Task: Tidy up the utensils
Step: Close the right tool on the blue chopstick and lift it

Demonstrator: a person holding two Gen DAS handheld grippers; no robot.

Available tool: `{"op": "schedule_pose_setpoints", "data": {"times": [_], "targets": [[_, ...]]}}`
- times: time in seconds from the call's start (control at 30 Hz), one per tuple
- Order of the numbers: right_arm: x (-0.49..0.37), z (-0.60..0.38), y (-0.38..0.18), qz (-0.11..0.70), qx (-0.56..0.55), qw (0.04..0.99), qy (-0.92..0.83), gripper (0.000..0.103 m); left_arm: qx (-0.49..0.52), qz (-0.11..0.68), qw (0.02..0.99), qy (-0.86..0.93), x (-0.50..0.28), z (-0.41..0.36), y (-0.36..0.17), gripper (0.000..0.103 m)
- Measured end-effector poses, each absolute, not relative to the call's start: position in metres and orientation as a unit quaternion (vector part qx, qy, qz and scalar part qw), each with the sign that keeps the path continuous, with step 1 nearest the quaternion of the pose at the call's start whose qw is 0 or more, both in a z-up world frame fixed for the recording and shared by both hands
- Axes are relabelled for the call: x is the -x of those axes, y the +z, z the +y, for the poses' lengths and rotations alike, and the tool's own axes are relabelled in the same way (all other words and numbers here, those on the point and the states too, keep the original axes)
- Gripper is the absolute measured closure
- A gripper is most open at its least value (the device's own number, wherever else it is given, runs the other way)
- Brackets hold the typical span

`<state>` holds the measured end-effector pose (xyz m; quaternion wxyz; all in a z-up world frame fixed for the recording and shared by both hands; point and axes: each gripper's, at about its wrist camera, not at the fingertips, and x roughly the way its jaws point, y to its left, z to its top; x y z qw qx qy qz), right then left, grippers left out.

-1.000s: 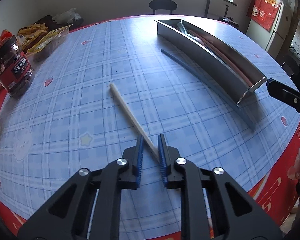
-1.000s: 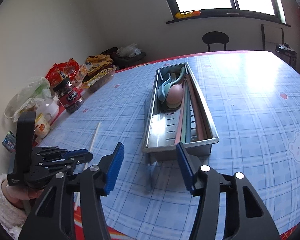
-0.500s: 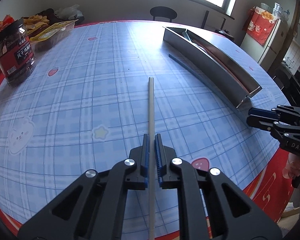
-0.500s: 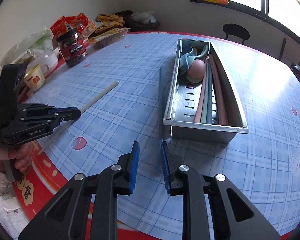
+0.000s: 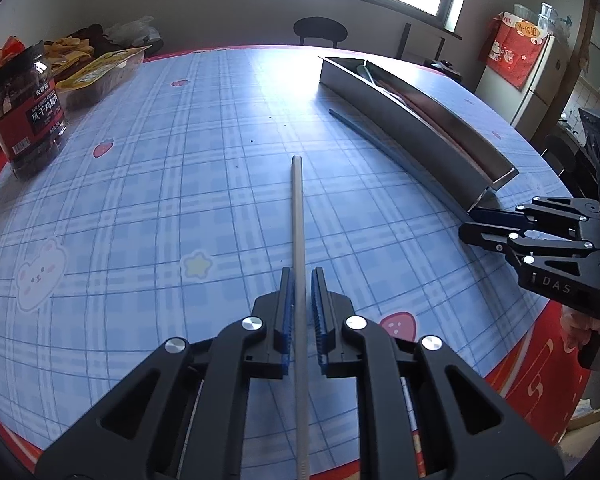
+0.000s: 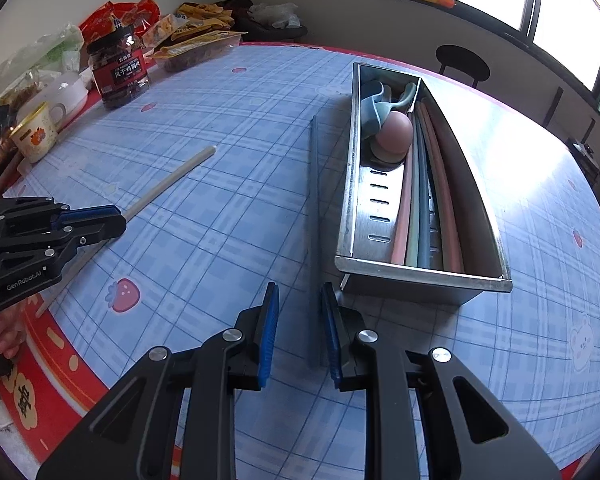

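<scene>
On the checked blue tablecloth (image 5: 148,184), at our left, stands a dark jar (image 5: 24,116) with a red label. Our left gripper (image 5: 302,300) is clenched on a slim, pale, round chopstick (image 5: 298,216); its near end runs out of frame. A dark blue chopstick (image 6: 314,216) lies flat just beside the long steel tray (image 6: 350,184), passing between our right gripper's (image 6: 300,328) ribbed blue pads; they stand narrowly apart, clear of it. The tray holds smooth pastel chopsticks and spoons, partly hidden.
</scene>
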<state>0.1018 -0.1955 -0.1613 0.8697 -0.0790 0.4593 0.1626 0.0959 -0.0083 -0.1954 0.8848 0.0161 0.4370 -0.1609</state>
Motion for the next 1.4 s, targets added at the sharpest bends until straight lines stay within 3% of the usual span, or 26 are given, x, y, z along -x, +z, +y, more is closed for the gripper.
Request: {"op": "schedule_pose_setpoints", "data": {"times": [0.1, 0.47, 0.63, 0.77, 0.97, 1.2, 1.4], "targets": [[-0.102, -0.194, -0.162, 0.453, 0.080, 0.873, 0.161, 0.095, -0.012, 0.437, 0.885, -0.163, -0.095, -0.007, -0.196, 0.089], [-0.090, -0.191, -0.160, 0.417, 0.074, 0.888, 0.180, 0.096, -0.010, 0.436, 0.885, -0.163, -0.095, -0.006, -0.195, 0.087], [-0.079, -0.191, -0.150, 0.380, 0.073, 0.902, 0.193, 0.096, -0.028, 0.433, 0.883, -0.179, -0.092, -0.013, -0.195, 0.073], [-0.075, -0.200, -0.143, 0.360, 0.051, 0.912, 0.191, 0.096, -0.052, 0.431, 0.885, -0.169, -0.090, -0.021, -0.195, 0.073], [-0.071, -0.210, -0.136, 0.336, 0.028, 0.922, 0.192, 0.096, -0.044, 0.432, 0.889, -0.147, -0.092, -0.014, -0.196, 0.090], [-0.072, -0.211, -0.137, 0.339, 0.023, 0.919, 0.199, 0.096, -0.067, 0.429, 0.891, -0.131, -0.092, -0.021, -0.195, 0.092], [-0.069, -0.219, -0.134, 0.326, 0.005, 0.923, 0.202, 0.096, -0.026, 0.411, 0.901, -0.136, -0.087, -0.005, -0.189, 0.093]]}}
